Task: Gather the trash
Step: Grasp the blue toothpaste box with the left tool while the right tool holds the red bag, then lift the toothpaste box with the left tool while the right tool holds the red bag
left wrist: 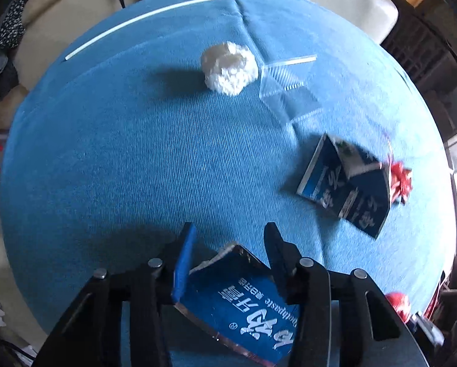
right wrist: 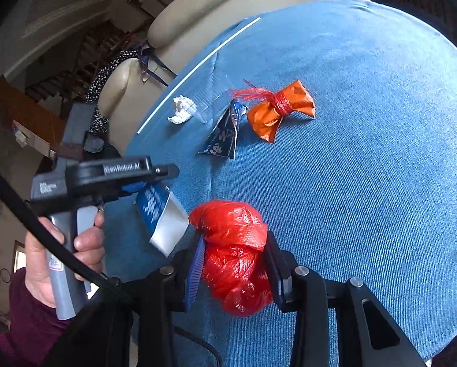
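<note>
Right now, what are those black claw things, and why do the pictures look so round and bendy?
They are grabbing tools a person holds, one in each hand. Each has a small wide-eyed camera looking along its two fingers, which bends the picture. In the left tool's picture, the left gripper pinches a blue toothpaste box. In the right tool's picture, the right gripper squeezes a red plastic bag. Lying on the blue cloth are a white paper ball, another blue box, a clear plastic piece and an orange wrapper.
</note>
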`<state>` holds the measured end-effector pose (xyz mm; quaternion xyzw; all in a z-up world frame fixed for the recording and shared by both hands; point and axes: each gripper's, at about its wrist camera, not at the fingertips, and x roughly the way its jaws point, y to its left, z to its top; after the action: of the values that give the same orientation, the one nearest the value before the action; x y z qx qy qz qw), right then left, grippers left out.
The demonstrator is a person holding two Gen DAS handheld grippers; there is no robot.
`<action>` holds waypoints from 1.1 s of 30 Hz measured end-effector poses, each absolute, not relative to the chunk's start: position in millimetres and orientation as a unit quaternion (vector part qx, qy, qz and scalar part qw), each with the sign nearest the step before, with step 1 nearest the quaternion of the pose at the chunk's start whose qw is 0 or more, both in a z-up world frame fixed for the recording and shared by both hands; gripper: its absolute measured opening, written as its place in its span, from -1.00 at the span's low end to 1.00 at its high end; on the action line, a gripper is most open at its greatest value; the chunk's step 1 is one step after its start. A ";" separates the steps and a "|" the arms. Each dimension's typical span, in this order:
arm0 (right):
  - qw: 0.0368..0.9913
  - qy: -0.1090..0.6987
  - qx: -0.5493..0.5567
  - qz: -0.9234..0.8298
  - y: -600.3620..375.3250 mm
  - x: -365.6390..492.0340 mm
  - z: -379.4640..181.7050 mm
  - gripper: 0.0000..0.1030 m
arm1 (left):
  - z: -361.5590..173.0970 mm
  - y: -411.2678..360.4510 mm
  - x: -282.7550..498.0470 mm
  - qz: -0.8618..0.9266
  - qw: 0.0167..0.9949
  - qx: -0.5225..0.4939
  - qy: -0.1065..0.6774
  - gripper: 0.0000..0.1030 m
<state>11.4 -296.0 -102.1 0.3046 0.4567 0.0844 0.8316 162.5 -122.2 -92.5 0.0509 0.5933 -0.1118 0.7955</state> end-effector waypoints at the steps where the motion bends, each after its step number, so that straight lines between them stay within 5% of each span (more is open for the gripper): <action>1: 0.830 0.457 0.308 0.087 -297.2 11.6 -102.7 -0.23 | -92.4 -121.6 159.4 -0.117 0.797 0.057 0.589 -0.12; 3: 0.828 0.456 0.315 0.090 -299.0 11.8 -103.9 -0.23 | -90.5 -119.7 152.7 -0.125 0.800 0.075 0.582 -0.20; 5: 0.826 0.452 0.324 0.094 -301.4 11.1 -106.0 -0.23 | -90.0 -118.3 145.4 -0.135 0.800 0.088 0.578 -0.64; 6: 0.825 0.450 0.327 0.096 -302.8 10.1 -107.0 -0.23 | -91.0 -117.0 142.4 -0.138 0.797 0.093 0.580 -0.68; 13: 0.825 0.445 0.333 0.104 -306.3 6.7 -108.7 -0.23 | -91.6 -116.1 121.5 -0.164 0.805 0.100 0.561 -0.67; 15: 0.826 0.444 0.331 0.106 -306.7 6.1 -109.0 -0.23 | -88.7 -115.4 116.6 -0.168 0.809 0.102 0.554 -0.57; 17: 0.826 0.444 0.330 0.108 -307.0 6.5 -109.1 -0.23 | -84.0 -117.5 110.1 -0.172 0.814 0.103 0.544 0.08; 19: 0.826 0.445 0.329 0.110 -307.2 6.7 -109.3 -0.22 | -77.1 -118.4 104.0 -0.177 0.824 0.101 0.529 0.25; 33: 0.832 0.444 0.315 0.107 -299.9 2.1 -108.3 -0.22 | -52.7 -80.2 82.4 -0.165 0.825 0.019 0.540 0.37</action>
<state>2.1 -299.9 -108.3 0.3155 0.4438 0.1065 0.8320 82.4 -80.2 -52.7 0.0193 0.5400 -0.1646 0.8252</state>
